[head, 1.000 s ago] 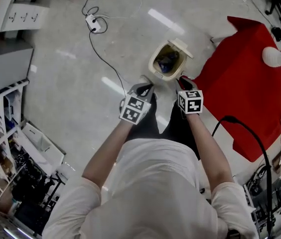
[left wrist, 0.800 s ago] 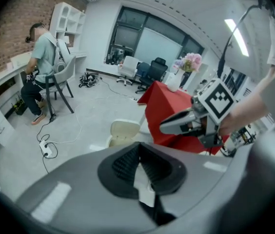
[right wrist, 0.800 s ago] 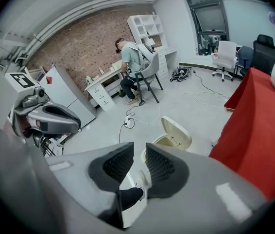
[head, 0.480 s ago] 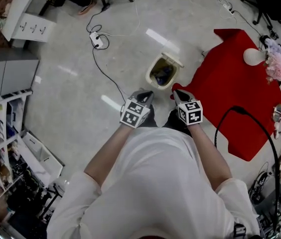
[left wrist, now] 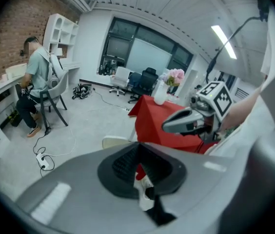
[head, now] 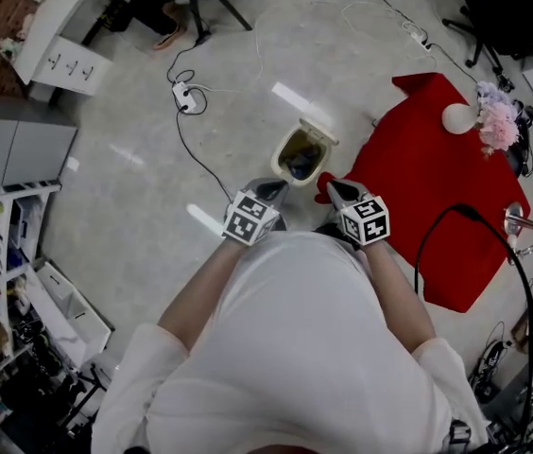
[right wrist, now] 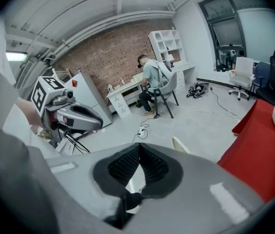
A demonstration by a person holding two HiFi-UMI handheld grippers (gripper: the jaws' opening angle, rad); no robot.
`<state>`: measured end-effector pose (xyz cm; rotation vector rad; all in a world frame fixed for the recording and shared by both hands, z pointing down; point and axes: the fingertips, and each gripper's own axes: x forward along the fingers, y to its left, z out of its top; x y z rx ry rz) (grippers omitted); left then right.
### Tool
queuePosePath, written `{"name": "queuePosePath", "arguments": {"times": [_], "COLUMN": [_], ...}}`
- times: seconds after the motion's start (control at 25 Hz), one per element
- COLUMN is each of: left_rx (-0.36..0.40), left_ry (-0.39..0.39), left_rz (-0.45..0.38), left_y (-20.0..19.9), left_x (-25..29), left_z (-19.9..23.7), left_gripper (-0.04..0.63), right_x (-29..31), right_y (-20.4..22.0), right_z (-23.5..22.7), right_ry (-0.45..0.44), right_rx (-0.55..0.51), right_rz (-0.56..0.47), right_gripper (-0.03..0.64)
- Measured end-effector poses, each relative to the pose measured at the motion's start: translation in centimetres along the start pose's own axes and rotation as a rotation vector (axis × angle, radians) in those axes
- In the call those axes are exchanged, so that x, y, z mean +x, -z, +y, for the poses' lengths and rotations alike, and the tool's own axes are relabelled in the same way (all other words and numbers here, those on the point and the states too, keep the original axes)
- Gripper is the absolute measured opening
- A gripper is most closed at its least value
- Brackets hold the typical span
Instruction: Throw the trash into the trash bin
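Trash bin (head: 300,156) upright, mouth up, lid (head: 320,132) open; L tongs (head: 275,188), R tongs (head: 334,189) both closed, empty.

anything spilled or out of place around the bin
No spill shows: the bin stands upright, lid open, trash inside. The only untidy thing is a power strip whose cable trails loose to its left.
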<state>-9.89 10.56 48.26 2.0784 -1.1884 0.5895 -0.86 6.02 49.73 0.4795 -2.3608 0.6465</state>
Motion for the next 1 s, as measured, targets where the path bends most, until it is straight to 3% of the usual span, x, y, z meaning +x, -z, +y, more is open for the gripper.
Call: {"name": "queuePosePath", "arguments": {"times": [1.0], "left_rx": [-0.01], "left_ry": [-0.005], "left_rz": [-0.008], "left_y": [-1.2], "left_x": [-0.1], "left_z": [-1.3], "left_gripper": [0.005], "right_x": [-2.8], "right_y": [0.2], "right_z": [-0.6], "right_ry": [0.028], "right_rx": [-0.002], "right_rz": [-0.015], "right_gripper": [0.002]}}
